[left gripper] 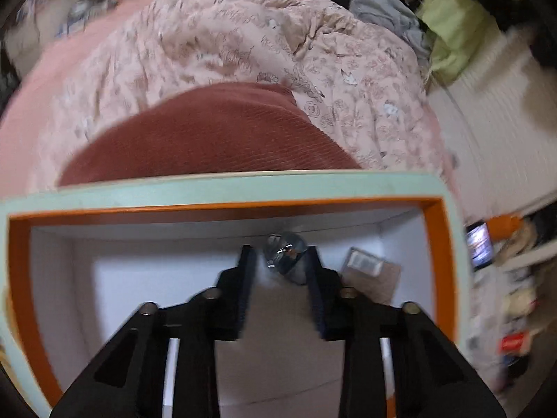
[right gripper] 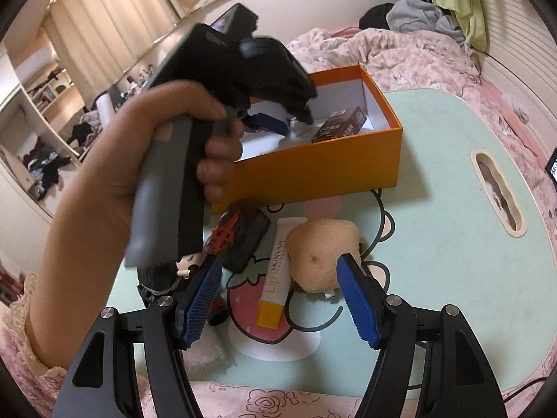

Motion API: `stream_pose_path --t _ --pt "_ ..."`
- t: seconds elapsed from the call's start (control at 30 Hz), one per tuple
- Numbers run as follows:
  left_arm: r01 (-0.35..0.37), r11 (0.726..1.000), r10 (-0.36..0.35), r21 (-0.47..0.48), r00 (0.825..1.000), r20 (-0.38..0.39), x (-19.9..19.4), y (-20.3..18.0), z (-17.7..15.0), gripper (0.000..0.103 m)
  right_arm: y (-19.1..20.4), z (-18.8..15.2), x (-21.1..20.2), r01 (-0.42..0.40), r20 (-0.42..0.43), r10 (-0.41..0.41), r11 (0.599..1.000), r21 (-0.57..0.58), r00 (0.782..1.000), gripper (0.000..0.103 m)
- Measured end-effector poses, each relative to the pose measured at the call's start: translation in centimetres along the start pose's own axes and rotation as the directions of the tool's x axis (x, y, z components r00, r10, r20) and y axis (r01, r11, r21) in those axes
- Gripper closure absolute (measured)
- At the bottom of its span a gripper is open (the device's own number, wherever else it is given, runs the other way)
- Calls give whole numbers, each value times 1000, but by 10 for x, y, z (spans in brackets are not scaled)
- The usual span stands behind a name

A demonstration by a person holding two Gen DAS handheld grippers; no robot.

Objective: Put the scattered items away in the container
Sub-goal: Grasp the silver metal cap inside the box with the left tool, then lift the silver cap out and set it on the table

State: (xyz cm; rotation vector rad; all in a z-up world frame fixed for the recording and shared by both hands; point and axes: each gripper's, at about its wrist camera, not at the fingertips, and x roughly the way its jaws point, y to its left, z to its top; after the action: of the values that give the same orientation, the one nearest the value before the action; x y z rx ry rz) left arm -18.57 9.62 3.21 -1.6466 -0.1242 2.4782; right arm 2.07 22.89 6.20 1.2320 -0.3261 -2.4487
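Left wrist view looks down into the orange box, where the left gripper hangs with jaws parted and nothing between them; a shiny silver item lies just beyond the tips, a brown carton beside it. Right gripper stands wide open and empty above the mint table, with the lip balm tube and tan plush toy between its fingers.

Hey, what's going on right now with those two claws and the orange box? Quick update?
Left claw open inside orange box, shiny item between fingers. Right claw open over lip balm tube. Plush toy crowds it.
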Motion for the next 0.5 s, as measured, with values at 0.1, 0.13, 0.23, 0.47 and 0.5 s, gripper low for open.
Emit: stream_pose_path --t 0.1,0.13,0.23,0.47,0.5 --pt "-18 999 18 30 1000 18 -4 6 -1 78 0 0 0 0 -1 0 1000 -1 1000 34" --pt "-7 1000 7 21 1000 31 -8 11 -2 78 0 0 0 0 -3 0 1000 -1 1000 34" --pt "73 997 -72 -9 993 97 -36 28 -10 78 0 -1 0 2 -5 -2 1000 -6 1000 34" --pt "179 983 -186 51 948 260 -139 64 -76 78 0 -2 0 4 -7 -4 1000 -7 1000 34" --pt "175 983 -186 62 948 260 -143 68 -86 78 0 -2 0 3 -10 -3 1000 -8 1000 34"
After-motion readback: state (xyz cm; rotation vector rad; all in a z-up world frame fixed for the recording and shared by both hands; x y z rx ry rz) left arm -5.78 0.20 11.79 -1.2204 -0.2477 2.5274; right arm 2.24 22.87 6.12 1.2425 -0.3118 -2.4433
